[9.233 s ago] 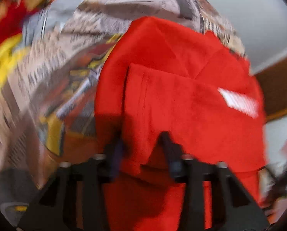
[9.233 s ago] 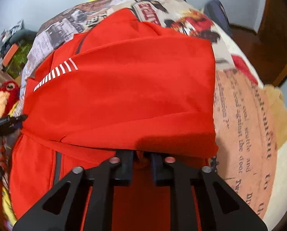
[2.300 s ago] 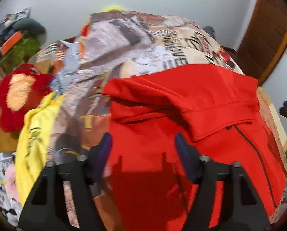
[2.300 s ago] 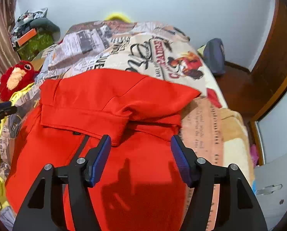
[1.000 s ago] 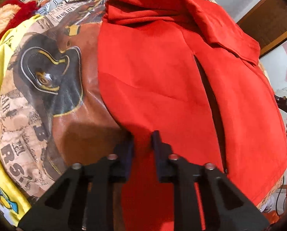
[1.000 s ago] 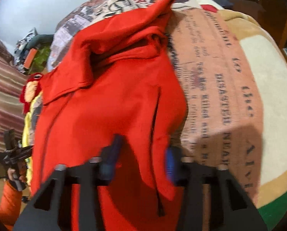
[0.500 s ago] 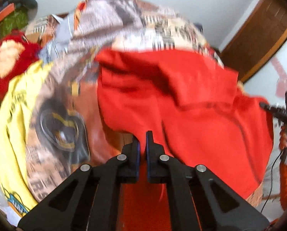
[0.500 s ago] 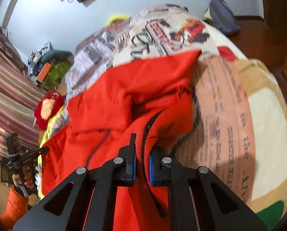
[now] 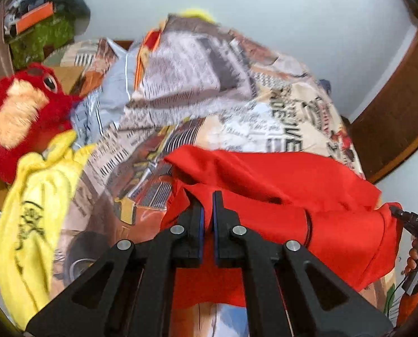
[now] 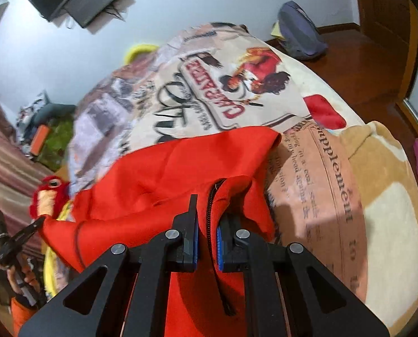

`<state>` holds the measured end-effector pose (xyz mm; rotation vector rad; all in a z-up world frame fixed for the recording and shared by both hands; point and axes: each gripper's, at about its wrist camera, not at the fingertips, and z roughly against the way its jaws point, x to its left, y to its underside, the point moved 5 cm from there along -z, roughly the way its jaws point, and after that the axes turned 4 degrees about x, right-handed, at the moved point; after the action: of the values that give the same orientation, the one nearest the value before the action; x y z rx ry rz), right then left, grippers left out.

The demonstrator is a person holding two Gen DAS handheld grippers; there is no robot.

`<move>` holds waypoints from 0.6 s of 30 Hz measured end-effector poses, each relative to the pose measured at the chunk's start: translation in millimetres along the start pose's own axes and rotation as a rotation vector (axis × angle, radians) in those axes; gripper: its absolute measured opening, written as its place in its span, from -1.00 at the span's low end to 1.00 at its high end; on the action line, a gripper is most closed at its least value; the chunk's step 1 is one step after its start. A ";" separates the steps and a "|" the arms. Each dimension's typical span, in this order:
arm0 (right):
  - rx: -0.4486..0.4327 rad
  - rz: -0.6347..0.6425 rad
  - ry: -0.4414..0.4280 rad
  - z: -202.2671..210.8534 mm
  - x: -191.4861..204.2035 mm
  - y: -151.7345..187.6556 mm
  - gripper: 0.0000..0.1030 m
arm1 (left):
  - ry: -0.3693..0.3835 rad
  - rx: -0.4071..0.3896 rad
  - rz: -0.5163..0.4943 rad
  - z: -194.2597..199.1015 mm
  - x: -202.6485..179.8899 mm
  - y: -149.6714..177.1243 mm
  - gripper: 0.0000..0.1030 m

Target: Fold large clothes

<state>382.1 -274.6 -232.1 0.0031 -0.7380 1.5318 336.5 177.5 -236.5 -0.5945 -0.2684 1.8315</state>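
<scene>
Grippers both clamped on near hem of red zip-front fabric jacket [image 9: 279, 185] lying on printed newspaper-pattern bedspread [image 9: 209, 90], left gripper [image 9: 206, 210] and right gripper [image 10: 207, 224]; best to carry both corners level, hem taut, to far edge

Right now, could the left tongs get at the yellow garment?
Probably not yet: the left tongs are shut on the red jacket. The yellow garment lies uncovered alongside, so releasing first would free the way.
</scene>
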 end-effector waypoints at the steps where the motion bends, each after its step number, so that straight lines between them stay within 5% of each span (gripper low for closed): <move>1: 0.015 -0.005 0.009 -7.9 -3.3 -0.3 -0.83 | -0.009 0.020 0.003 -11.3 3.1 2.2 -0.93; 8: 0.125 -0.062 -0.020 -40.2 -24.2 12.7 -0.74 | -0.042 0.171 -0.023 -62.2 15.3 33.7 -0.73; 12: 0.132 -0.054 0.015 -23.7 -26.2 14.2 -0.44 | -0.041 0.171 -0.055 -46.9 17.9 41.1 -0.33; 18: 0.067 0.049 0.094 18.3 -25.8 29.0 -0.10 | -0.047 0.148 -0.096 -6.6 22.7 51.7 -0.27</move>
<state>351.7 -303.3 -241.5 -0.0371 -0.6159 1.5923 292.1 180.5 -272.0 -0.4291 -0.1882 1.7563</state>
